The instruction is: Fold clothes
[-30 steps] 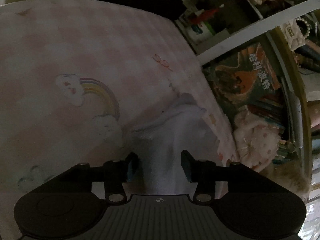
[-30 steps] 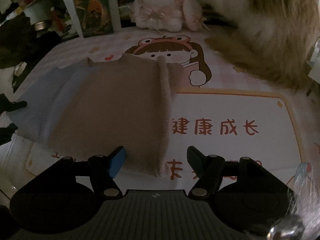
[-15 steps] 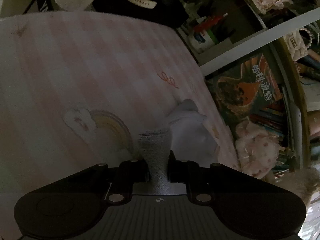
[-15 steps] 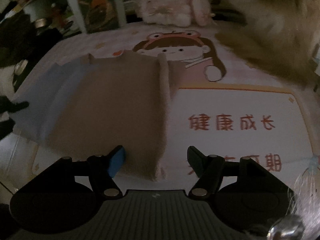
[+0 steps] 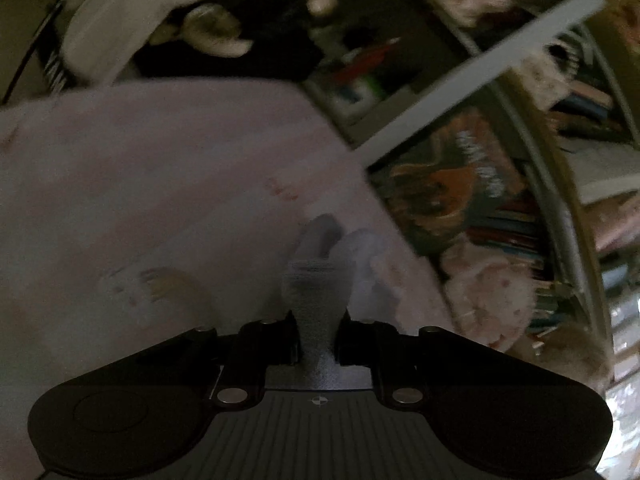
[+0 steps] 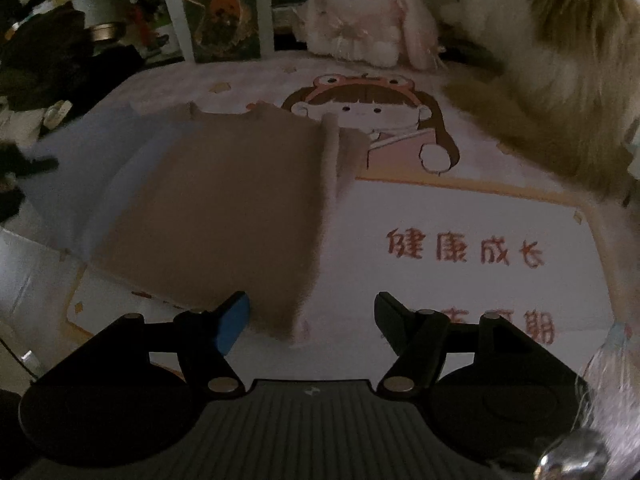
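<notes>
A bunched grey corner of the garment (image 5: 316,304) is clamped between the jaws of the left gripper (image 5: 318,340) above the pink printed bedsheet (image 5: 160,184). The right gripper (image 6: 310,316), jaws apart and empty, is held over the near edge of the brown panel (image 6: 224,208) lying flat. The fold is best made by carrying the pinched corner across smoothly while the flat part is pinned.
</notes>
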`<move>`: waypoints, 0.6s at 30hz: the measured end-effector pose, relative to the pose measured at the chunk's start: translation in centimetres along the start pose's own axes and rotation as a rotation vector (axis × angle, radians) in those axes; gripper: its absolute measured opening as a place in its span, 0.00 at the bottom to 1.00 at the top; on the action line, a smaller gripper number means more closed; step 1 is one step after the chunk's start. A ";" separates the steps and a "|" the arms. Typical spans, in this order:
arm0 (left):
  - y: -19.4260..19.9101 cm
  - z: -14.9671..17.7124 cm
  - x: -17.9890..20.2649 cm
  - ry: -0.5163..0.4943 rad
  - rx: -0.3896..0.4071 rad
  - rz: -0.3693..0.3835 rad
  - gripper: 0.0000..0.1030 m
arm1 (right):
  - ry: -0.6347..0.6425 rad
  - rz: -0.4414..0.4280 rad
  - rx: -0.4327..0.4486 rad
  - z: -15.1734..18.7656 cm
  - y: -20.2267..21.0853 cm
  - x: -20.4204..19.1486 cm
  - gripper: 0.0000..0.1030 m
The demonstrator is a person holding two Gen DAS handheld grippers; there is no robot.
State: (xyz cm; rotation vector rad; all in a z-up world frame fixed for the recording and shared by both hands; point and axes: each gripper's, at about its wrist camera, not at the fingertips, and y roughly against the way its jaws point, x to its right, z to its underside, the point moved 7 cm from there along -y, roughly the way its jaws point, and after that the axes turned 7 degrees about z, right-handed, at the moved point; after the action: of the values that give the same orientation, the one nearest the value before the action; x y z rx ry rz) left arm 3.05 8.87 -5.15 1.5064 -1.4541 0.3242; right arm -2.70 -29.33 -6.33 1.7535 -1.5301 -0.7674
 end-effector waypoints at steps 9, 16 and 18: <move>0.7 2.7 11.6 -0.347 0.099 -0.023 0.10 | 0.065 -0.047 0.032 -0.7 1.0 4.5 0.65; 0.6 9.2 20.1 -0.577 0.097 -0.004 0.11 | 0.088 -0.114 0.022 -0.2 0.9 8.2 0.65; 0.6 12.8 22.0 -0.674 0.051 0.006 0.12 | 0.096 -0.133 0.018 -0.1 0.8 9.0 0.65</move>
State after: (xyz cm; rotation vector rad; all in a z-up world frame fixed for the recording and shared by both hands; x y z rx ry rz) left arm 2.63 -14.29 5.42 1.7435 -1.9760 -0.1713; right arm -1.89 -38.27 -5.67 1.8932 -1.3719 -0.7248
